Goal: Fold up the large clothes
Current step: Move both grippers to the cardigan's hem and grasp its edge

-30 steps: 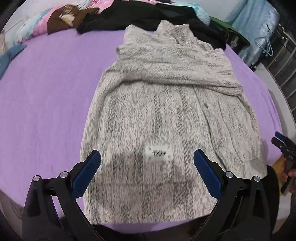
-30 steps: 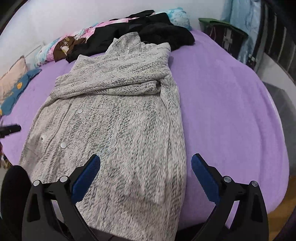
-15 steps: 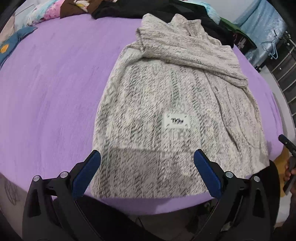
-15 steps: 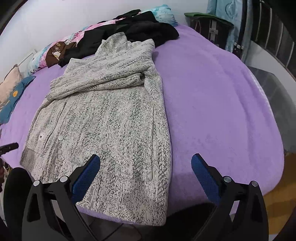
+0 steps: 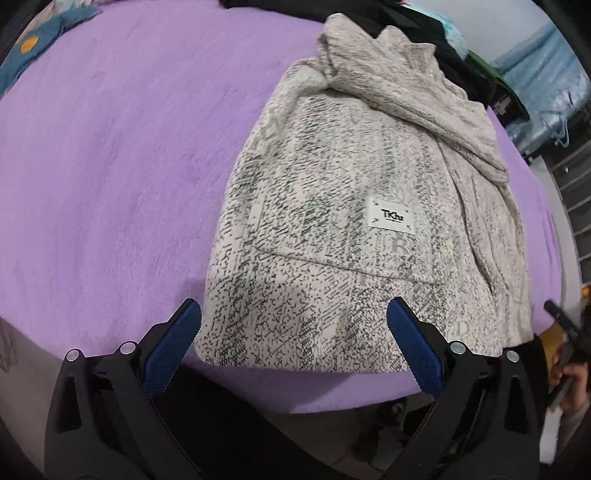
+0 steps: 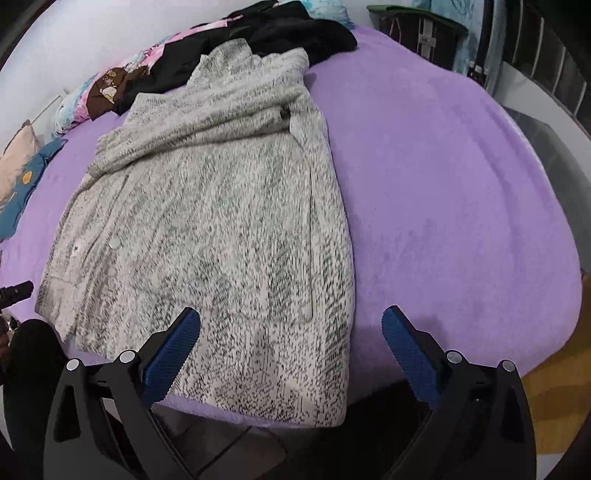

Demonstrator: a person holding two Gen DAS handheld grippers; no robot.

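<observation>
A large grey-and-white knit cardigan [image 5: 354,229] lies flat on the purple bed [image 5: 110,177], hem toward me, sleeves folded across its upper part. A white label [image 5: 391,216] sits on its pocket. It also shows in the right wrist view [image 6: 221,236], with a button [image 6: 115,243] on its front. My left gripper [image 5: 293,325] is open and empty, hovering over the hem's left corner. My right gripper [image 6: 290,330] is open and empty, above the hem's right corner. The right gripper's tip [image 5: 561,317] shows at the left view's right edge.
Black clothes [image 6: 295,33] and colourful garments [image 6: 107,85] are piled at the bed's far side. A blue garment [image 5: 48,37] lies at the far left. A dark basket [image 6: 417,33] and rails stand beyond the bed's right side. The bed's front edge [image 6: 461,358] is just below my grippers.
Both grippers have pulled back toward the bed's front edge, so the cardigan's hem and the edge now show in full. Both stayed open. The cardigan has not moved.
</observation>
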